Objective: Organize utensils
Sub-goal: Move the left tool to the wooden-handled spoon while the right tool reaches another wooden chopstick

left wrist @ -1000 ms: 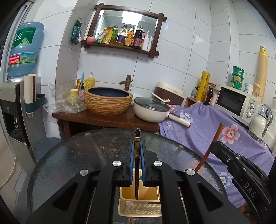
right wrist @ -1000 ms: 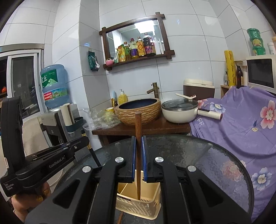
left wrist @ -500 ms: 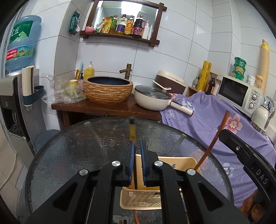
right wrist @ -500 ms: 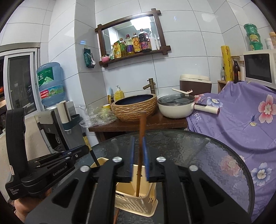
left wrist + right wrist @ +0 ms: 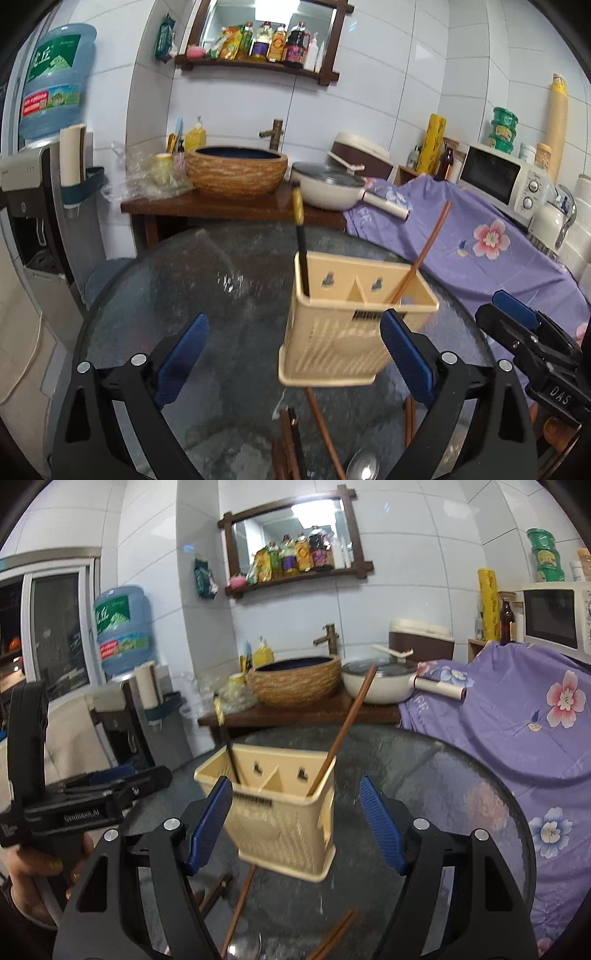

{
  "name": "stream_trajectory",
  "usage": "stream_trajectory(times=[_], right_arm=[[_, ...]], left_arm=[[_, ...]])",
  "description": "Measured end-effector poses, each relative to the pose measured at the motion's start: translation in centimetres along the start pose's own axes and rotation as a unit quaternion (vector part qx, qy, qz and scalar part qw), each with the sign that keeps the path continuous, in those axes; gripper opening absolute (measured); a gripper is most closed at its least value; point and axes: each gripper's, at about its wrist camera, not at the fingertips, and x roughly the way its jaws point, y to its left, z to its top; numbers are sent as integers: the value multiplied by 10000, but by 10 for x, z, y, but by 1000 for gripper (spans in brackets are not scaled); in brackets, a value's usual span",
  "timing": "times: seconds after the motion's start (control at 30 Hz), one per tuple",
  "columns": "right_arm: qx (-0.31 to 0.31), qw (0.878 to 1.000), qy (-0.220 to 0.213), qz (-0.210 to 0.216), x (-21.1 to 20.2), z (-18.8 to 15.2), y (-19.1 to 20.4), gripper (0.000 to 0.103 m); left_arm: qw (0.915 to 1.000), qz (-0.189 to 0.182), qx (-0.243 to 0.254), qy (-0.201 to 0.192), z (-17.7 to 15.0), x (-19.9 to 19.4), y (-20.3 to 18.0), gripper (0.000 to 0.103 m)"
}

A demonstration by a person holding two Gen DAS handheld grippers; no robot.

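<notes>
A beige plastic utensil basket (image 5: 343,332) (image 5: 284,819) with two compartments stands on the round glass table (image 5: 177,295). A black chopstick with a yellow top (image 5: 300,236) (image 5: 225,738) stands in its left compartment. A brown wooden chopstick (image 5: 424,251) (image 5: 343,731) leans in its right compartment. My left gripper (image 5: 295,354) is open and empty, just in front of the basket. My right gripper (image 5: 295,823) is open and empty, its jaws either side of the basket. Several brown chopsticks (image 5: 321,428) (image 5: 240,901) and a metal spoon (image 5: 364,467) lie on the glass near me.
Behind the table stands a wooden counter (image 5: 207,206) with a woven basin (image 5: 236,170) and a white pan (image 5: 328,184). A purple floral cloth (image 5: 461,240) covers the right side, with a microwave (image 5: 506,181) beyond. A water dispenser (image 5: 40,184) stands at left.
Both grippers have opened and pulled back. The black chopstick and the brown chopstick they held now stand loose in the basket.
</notes>
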Motion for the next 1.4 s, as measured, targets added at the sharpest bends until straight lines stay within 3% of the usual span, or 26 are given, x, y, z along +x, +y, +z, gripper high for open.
stream_trajectory(times=[0.23, 0.5, 0.67, 0.9, 1.4], right_arm=[[127, 9976, 667, 94, 4, -53, 3, 71], [102, 9943, 1064, -47, 3, -91, 4, 71], [209, 9910, 1296, -276, 3, -105, -5, 71], [567, 9804, 1801, -560, 13, -126, -30, 48], [361, 9707, 2223, -832, 36, -138, -29, 41]], left_arm=[[9982, 151, 211, 536, -44, 2, 6, 92], [9944, 211, 360, 966, -81, 4, 9, 90], [9919, 222, 447, 1165, -93, 8, 12, 79], [9887, 253, 416, 1418, -104, 18, 18, 65], [9862, 255, 534, 1547, -111, 30, 9, 61]])
